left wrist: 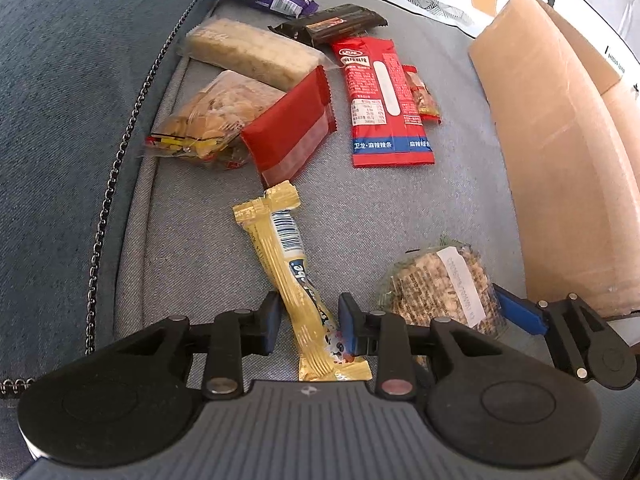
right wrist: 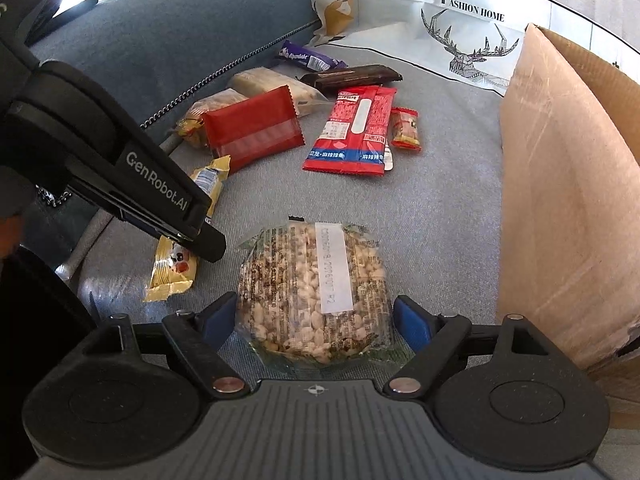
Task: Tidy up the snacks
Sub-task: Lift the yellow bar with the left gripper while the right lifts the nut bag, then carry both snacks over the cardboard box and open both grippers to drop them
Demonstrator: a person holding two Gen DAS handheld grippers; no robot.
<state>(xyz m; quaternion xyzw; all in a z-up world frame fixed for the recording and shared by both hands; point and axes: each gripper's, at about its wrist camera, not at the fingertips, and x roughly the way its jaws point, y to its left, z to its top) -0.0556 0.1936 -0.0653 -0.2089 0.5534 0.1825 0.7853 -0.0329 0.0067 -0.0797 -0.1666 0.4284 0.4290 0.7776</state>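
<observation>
Gold wafer bar (left wrist: 294, 280) between left hand-held gripper (left wrist: 308, 320) pads, untouched – right hand-held gripper (right wrist: 316, 322) agape around rice cake (right wrist: 314, 292).

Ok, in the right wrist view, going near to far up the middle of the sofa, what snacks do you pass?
Round puffed-grain cake between the open hand-held gripper's fingers → red packet with blue band → dark brown bar → purple bar.

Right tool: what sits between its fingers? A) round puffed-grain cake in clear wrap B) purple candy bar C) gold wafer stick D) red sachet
A: the round puffed-grain cake lies between the right tool fingers, which flank it without visibly pressing.
</observation>
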